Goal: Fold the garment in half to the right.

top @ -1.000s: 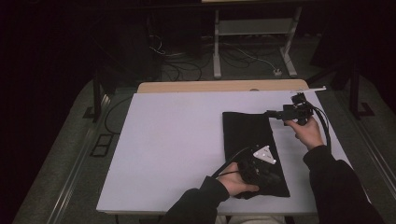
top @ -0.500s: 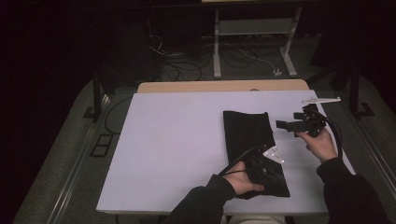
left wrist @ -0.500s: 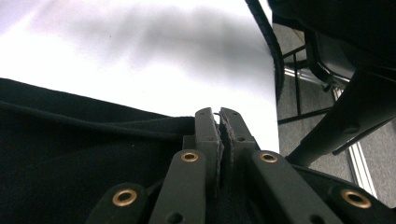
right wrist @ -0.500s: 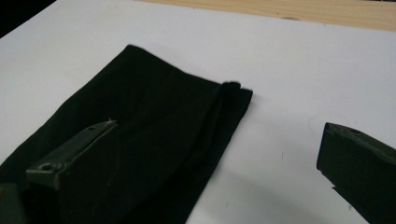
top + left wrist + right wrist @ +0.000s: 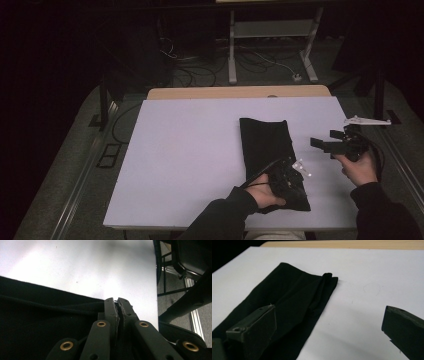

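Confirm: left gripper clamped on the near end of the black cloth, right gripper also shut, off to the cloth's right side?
Not quite. The right gripper is open: the right gripper view shows its jaws wide apart with nothing between them. The rest holds: the left gripper is shut on the black cloth.

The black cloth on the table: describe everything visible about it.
The black cloth is a soft, matte fabric folded into a long narrow strip, lying flat on the white table toward its right side, running from mid-table to the near edge. Its far end shows a small bunched ridge and a lengthwise crease. The left gripper is closed on its near end, with the fabric edge pinched between the pads. The right gripper hovers open beside it, not touching.
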### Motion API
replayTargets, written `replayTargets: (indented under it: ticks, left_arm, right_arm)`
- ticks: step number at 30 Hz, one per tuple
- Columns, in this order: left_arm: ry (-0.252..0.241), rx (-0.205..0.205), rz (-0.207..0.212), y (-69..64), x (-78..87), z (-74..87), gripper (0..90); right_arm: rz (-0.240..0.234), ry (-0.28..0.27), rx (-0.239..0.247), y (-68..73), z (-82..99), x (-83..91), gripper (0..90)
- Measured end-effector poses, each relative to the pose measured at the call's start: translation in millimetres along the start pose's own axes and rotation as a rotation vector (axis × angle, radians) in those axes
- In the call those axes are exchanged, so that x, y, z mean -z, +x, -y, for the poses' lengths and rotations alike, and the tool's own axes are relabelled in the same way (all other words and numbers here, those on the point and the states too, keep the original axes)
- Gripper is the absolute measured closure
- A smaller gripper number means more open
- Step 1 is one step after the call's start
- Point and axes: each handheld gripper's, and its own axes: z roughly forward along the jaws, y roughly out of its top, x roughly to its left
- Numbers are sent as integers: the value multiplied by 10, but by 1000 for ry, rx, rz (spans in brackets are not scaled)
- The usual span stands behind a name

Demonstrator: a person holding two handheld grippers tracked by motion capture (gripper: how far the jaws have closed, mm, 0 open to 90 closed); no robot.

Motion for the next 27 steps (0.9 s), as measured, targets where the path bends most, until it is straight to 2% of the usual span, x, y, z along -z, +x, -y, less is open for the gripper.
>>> replayTargets:
  ticks: [2, 5, 9, 11, 15, 18, 21, 27]
  left_arm:
    - [-6, 3, 5, 9, 7, -7, 843]
    - [-39, 14, 18, 27, 59, -12, 835]
    - [-91, 21, 43, 24, 144, -21, 783]
    - [-101, 17, 54, 20, 176, -24, 752]
    - [-132, 10, 49, 23, 259, -22, 640]
    - [-153, 8, 20, 34, 326, -15, 538]
    - [-173, 26, -12, 47, 390, -2, 426]
    - [-189, 42, -12, 116, 497, 51, 223]
  right_arm:
    - [-2, -13, -7, 1, 23, 51, 0]
    - [-7, -31, -15, 12, 44, 110, 0]
    - [-6, -35, -13, 29, 77, 161, 0]
    - [-3, -37, -7, 33, 90, 184, 0]
    - [-8, -49, -14, 30, 117, 236, 0]
    - [-10, -51, -14, 21, 140, 261, 0]
    - [-9, -52, -13, 14, 156, 281, 0]
    - [-3, -42, -3, 12, 187, 303, 0]
